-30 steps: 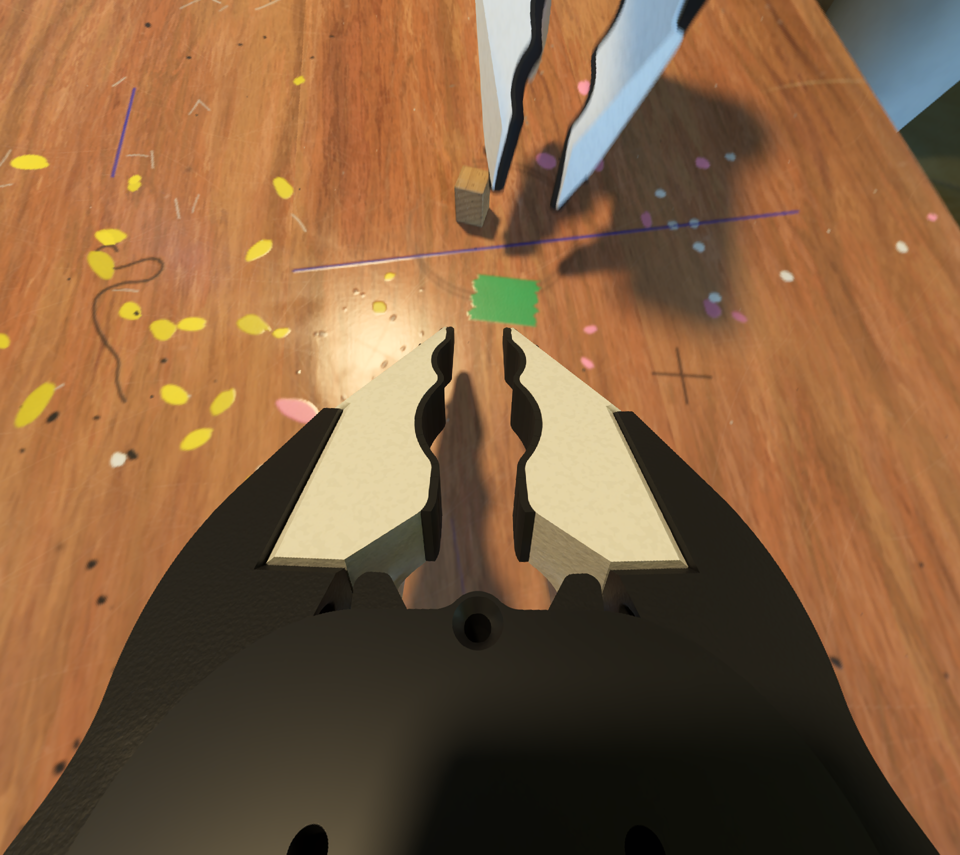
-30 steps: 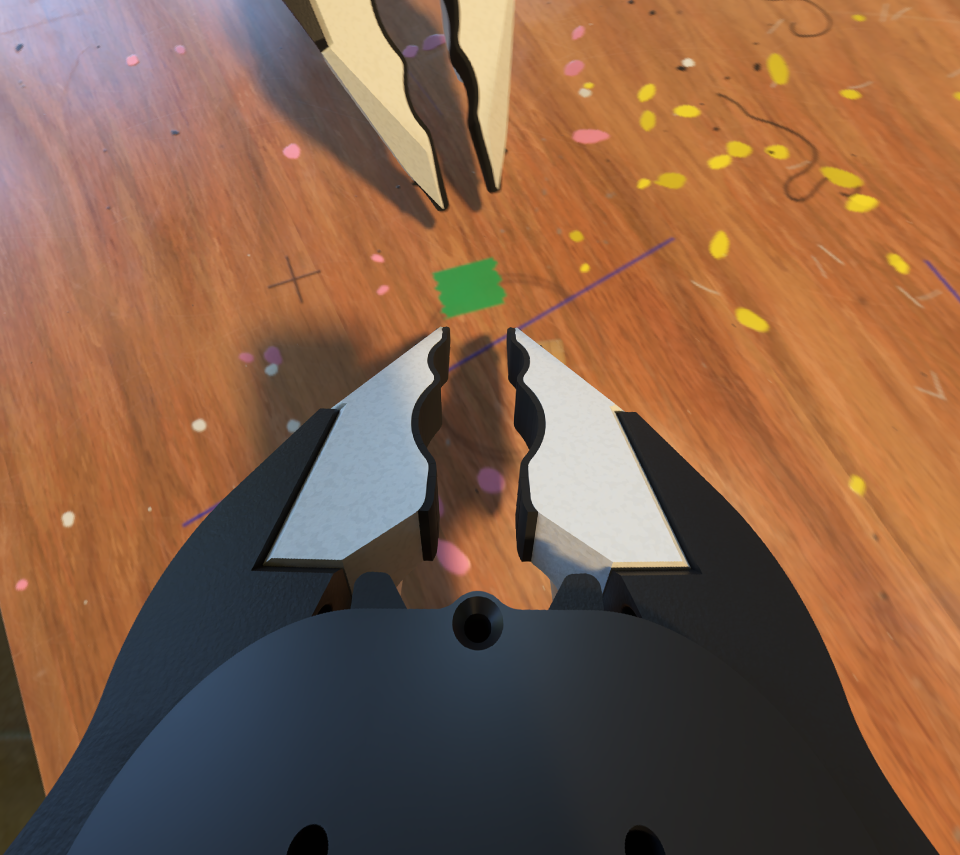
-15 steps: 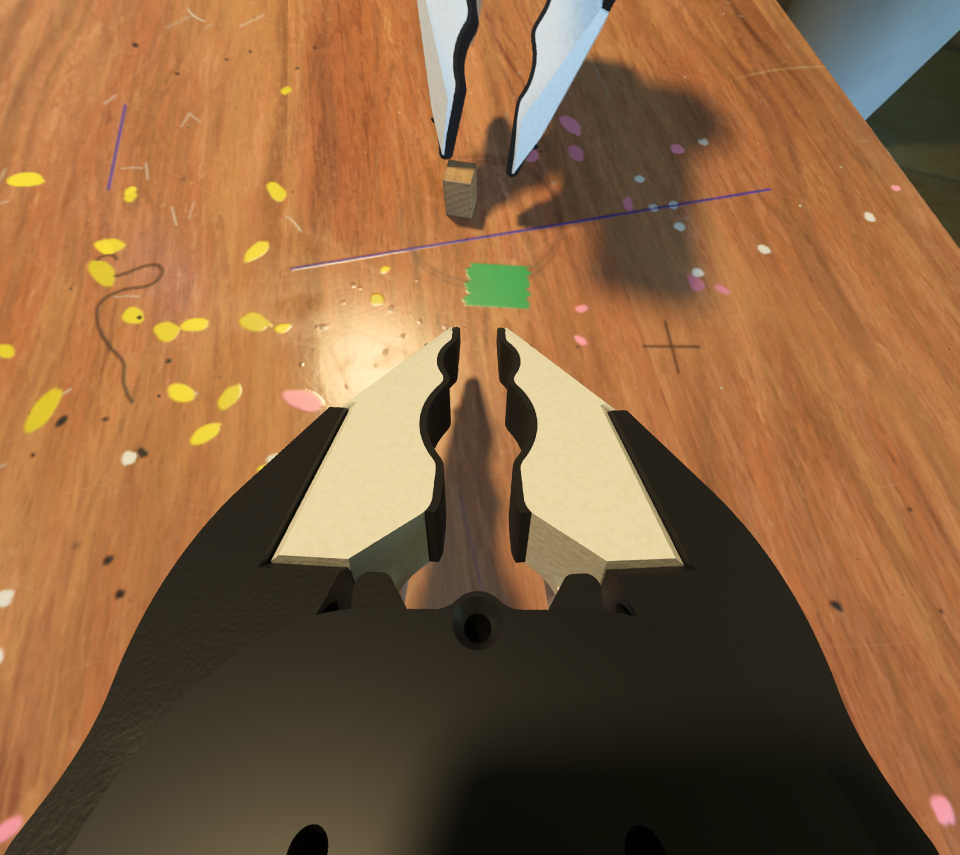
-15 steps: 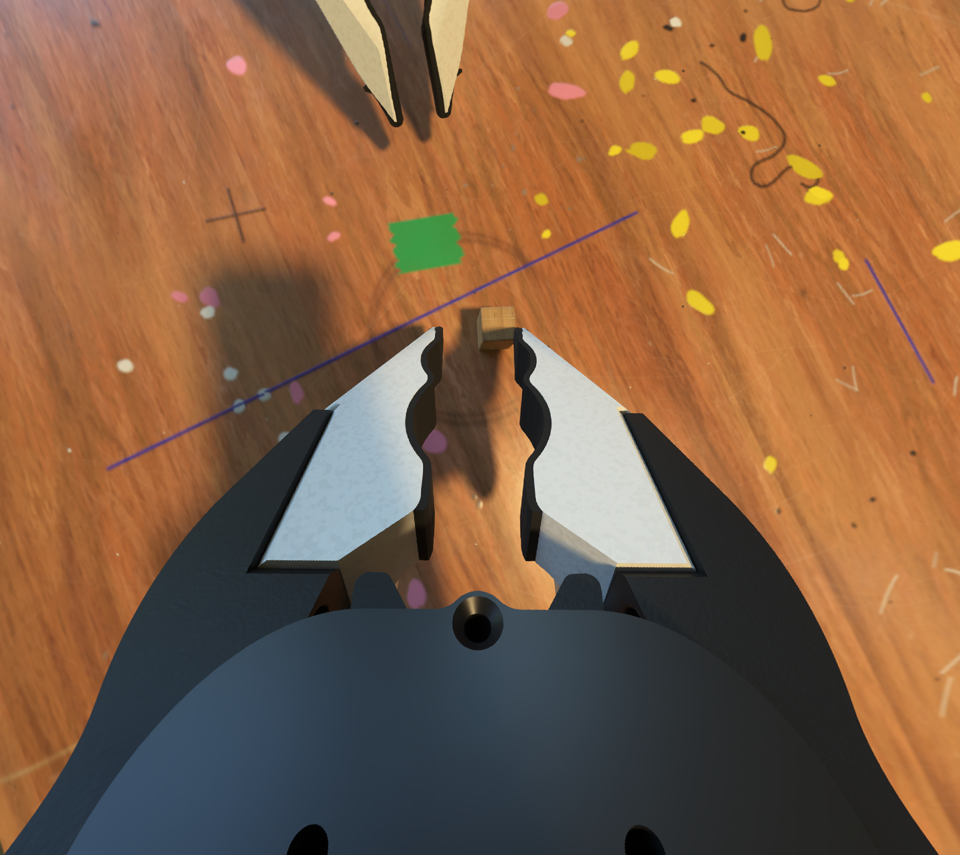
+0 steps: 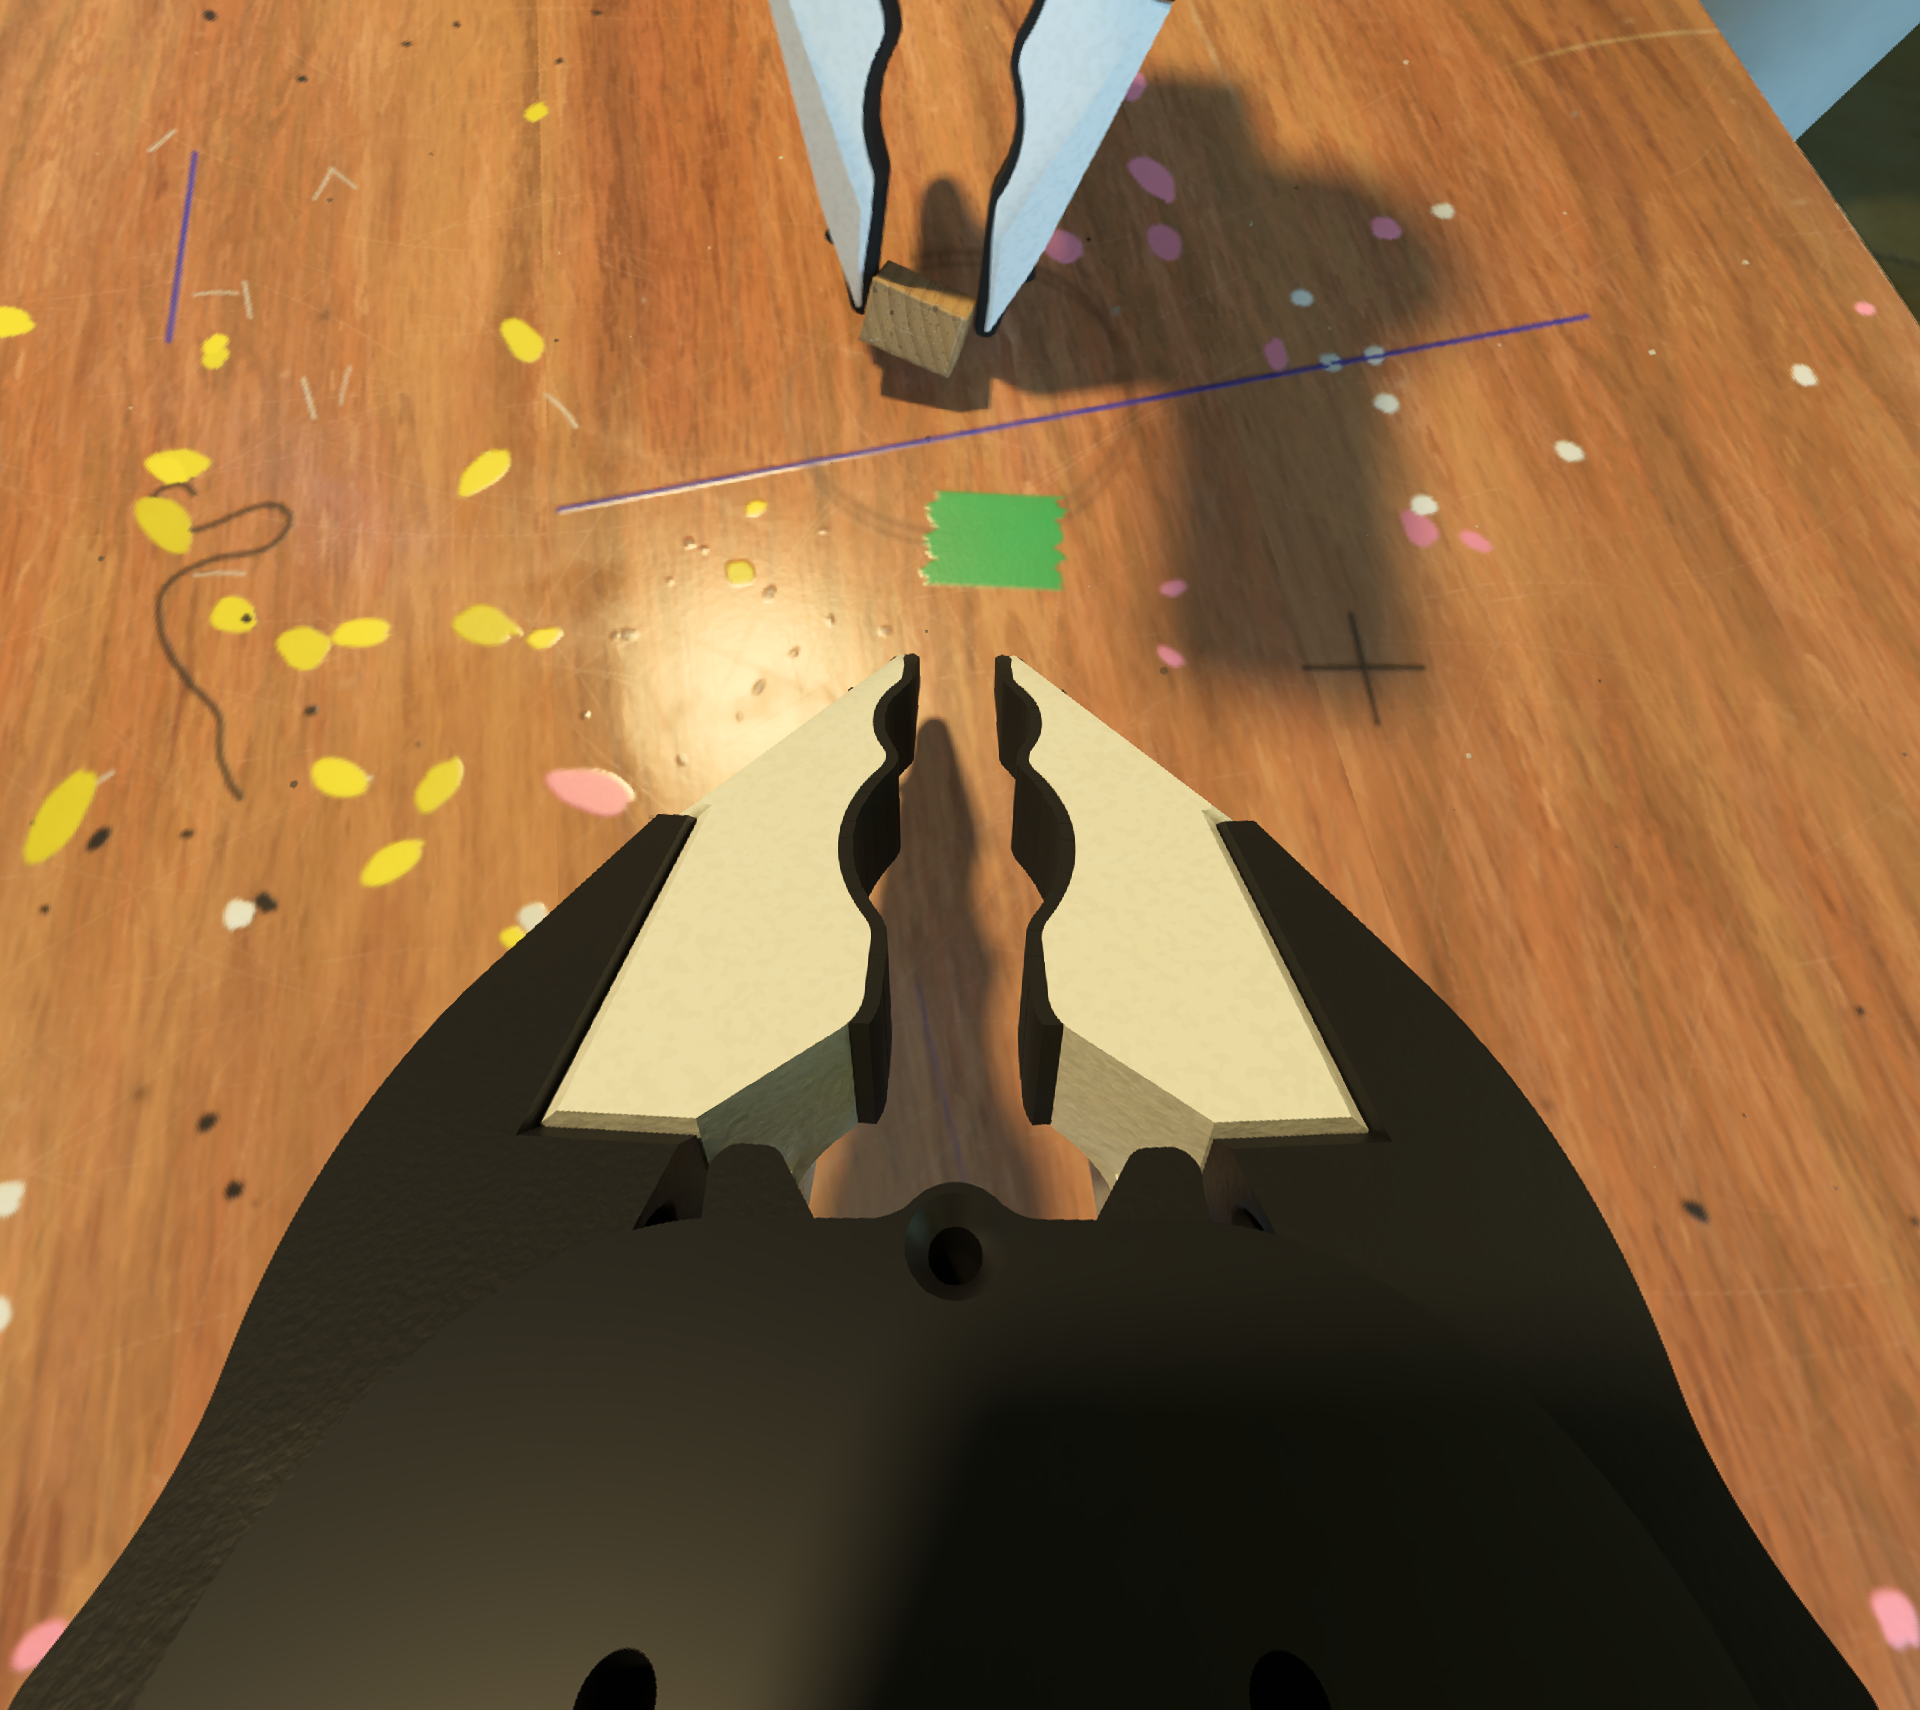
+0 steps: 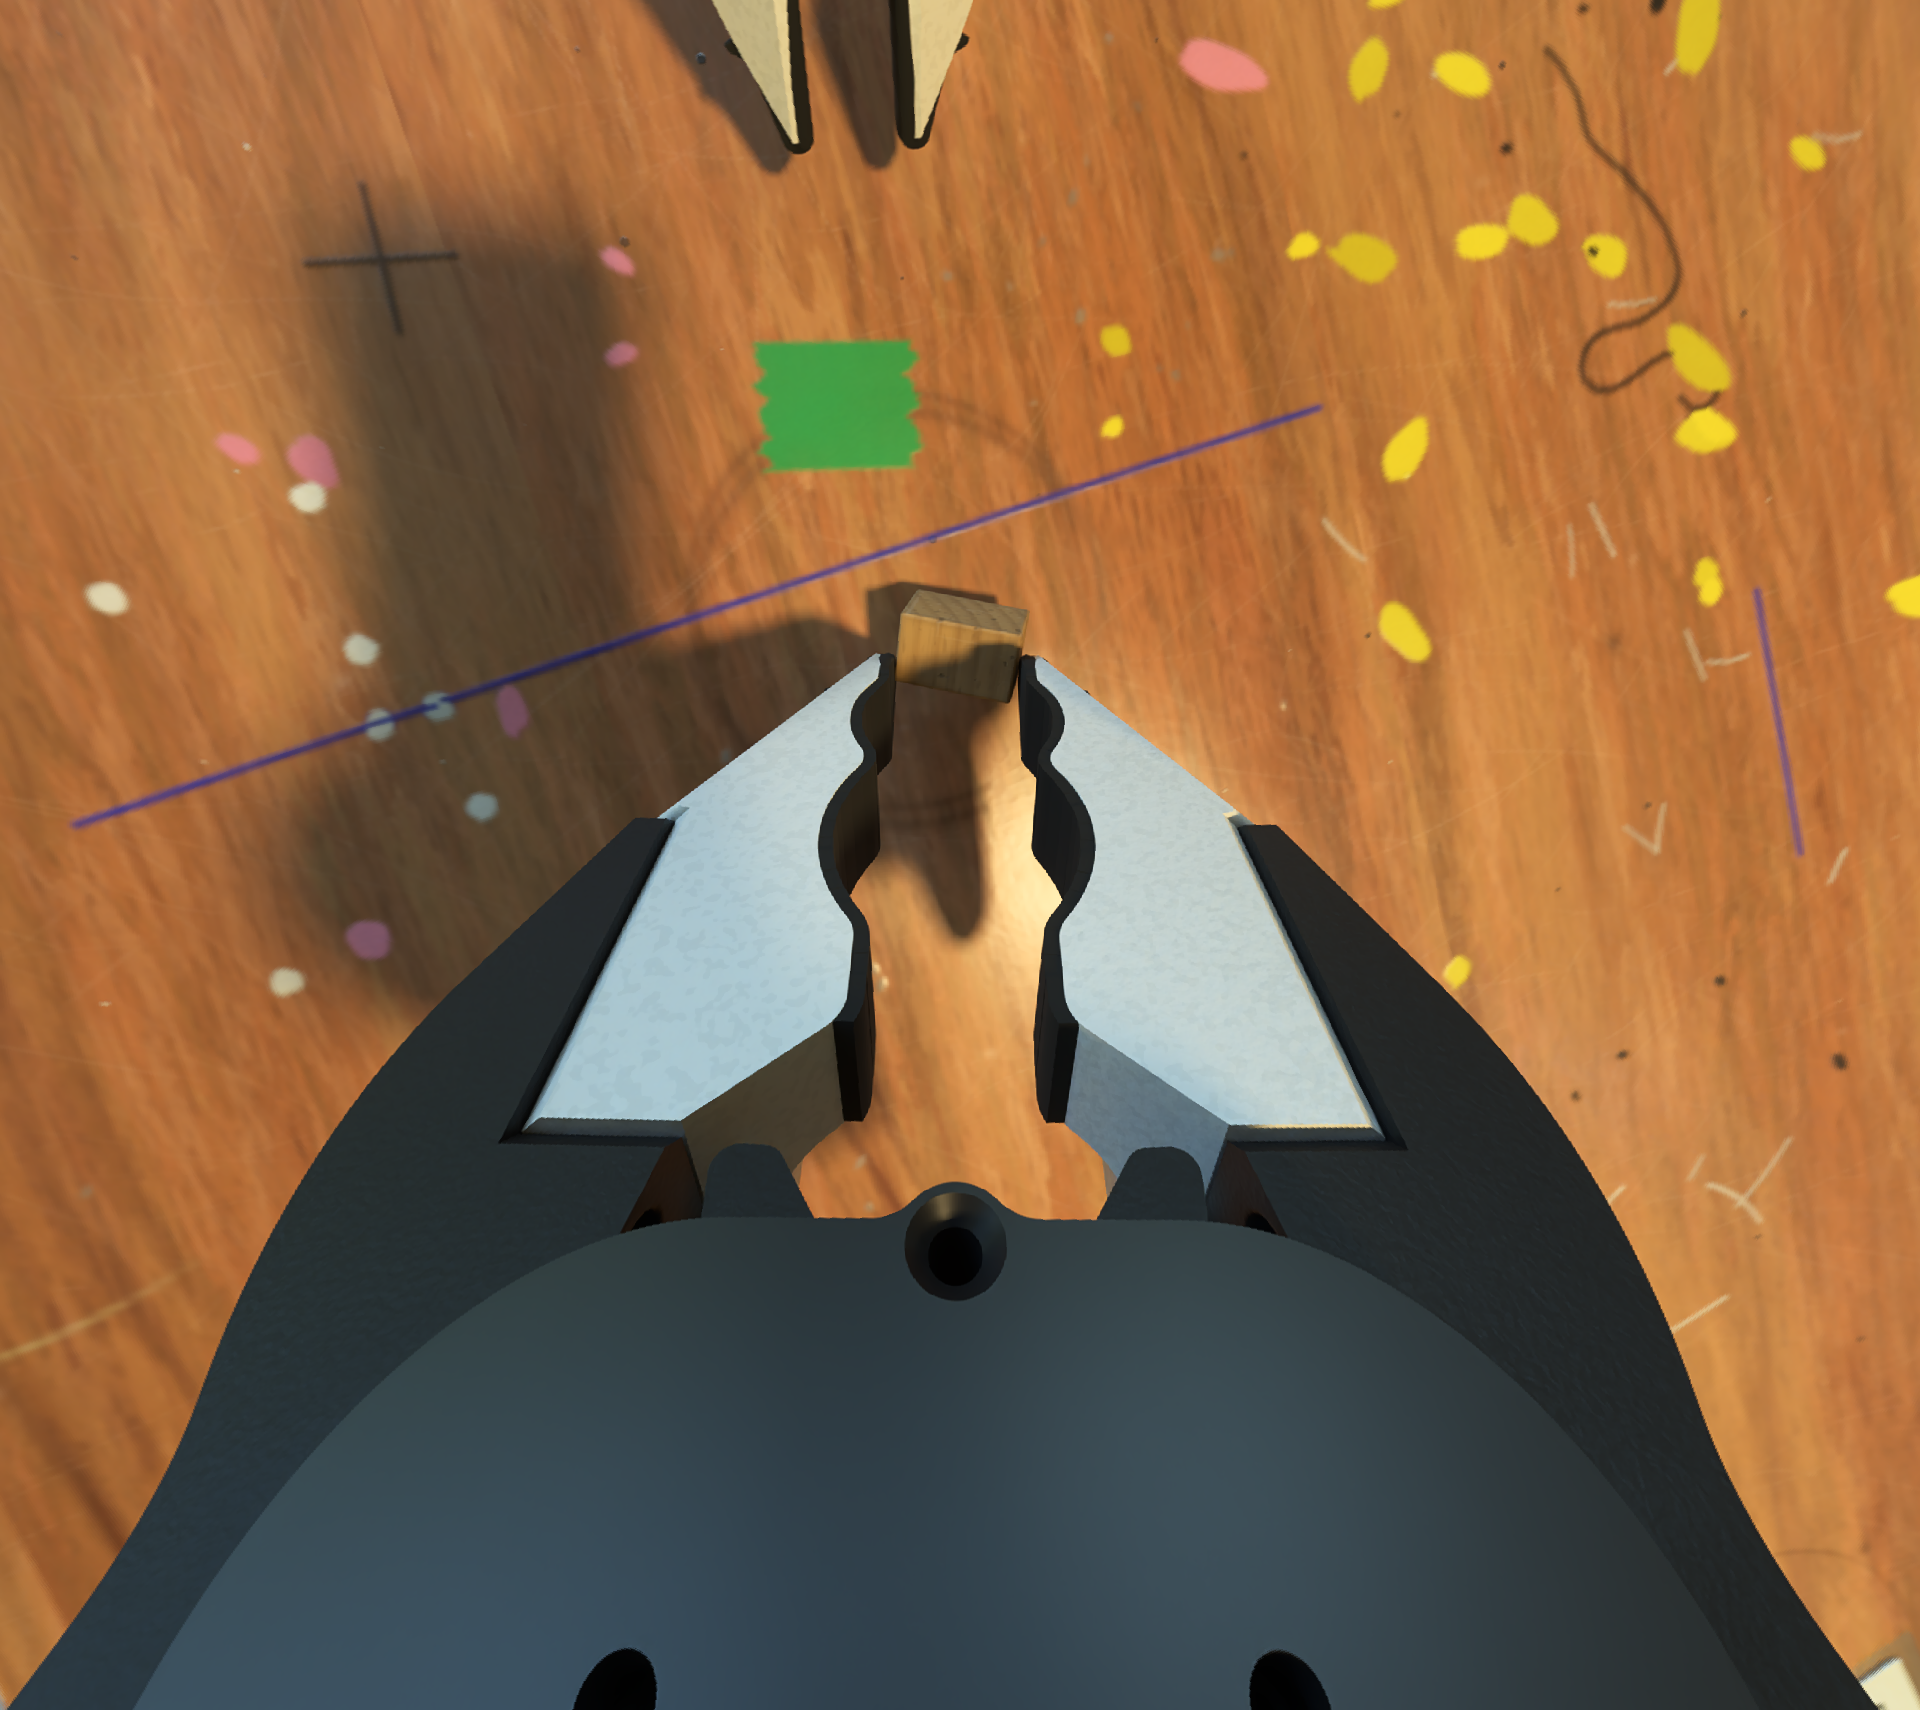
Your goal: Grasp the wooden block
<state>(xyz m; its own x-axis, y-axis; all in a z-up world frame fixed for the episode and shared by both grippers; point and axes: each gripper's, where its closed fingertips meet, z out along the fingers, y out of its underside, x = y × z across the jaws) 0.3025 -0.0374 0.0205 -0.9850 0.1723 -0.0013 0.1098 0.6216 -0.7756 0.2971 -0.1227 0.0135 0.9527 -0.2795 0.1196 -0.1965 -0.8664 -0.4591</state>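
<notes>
Left wrist view: the left gripper (image 5: 956, 668), cream-padded on a dark body, hangs over the wooden surface (image 5: 1558, 933) with its jaws slightly spread and nothing between them. Just ahead lies a green patch (image 5: 994, 540), then a thin purple line (image 5: 1070, 413). Beyond the line sits the wooden block (image 5: 920, 322), small and cube-like, placed between the tips of the right gripper (image 5: 920, 315), which comes down from the top edge with pale blue-white pads. A black cross mark (image 5: 1363, 668) lies to the right; yellow flecks (image 5: 312, 642) are scattered to the left.

Right wrist view: the right gripper (image 6: 954, 668) has its jaws spread, one tip at each side of the wooden block (image 6: 961, 642); whether the tips press it cannot be told. The block rests on the surface (image 6: 1351, 829) just short of the purple line (image 6: 696, 616). The green patch (image 6: 837, 405) lies beyond it, and farther off the left gripper (image 6: 854, 138) points down with its tips close together.
</notes>
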